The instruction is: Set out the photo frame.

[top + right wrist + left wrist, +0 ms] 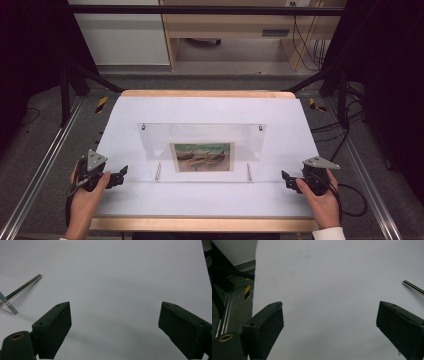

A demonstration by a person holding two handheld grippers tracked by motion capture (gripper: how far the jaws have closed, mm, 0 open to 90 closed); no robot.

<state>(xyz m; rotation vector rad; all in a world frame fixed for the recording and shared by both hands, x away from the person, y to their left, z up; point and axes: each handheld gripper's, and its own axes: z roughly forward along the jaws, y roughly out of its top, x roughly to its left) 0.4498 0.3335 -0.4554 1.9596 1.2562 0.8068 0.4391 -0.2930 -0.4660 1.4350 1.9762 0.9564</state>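
Observation:
A clear acrylic picture frame (200, 150) stands on the white table (210, 107), propped on two metal rods, with a small painting of boats (202, 156) in its middle. My left gripper (120, 176) rests on the table to the frame's left, jaws wide apart and nothing between them (329, 325). My right gripper (287, 181) sits to the frame's right, also open and holding nothing (115, 325). A metal rod (23, 287) of the frame and a corner of its acrylic sheet (7, 306) show at the left of the right gripper view. A rod tip (413, 287) shows at the right of the left gripper view.
The white sheet covers a wooden tabletop whose edge (205, 224) runs along the front. Metal rails (35, 170) flank the table. Black frame struts (85, 75) stand at the back corners, and cables (345, 130) lie on the floor at right.

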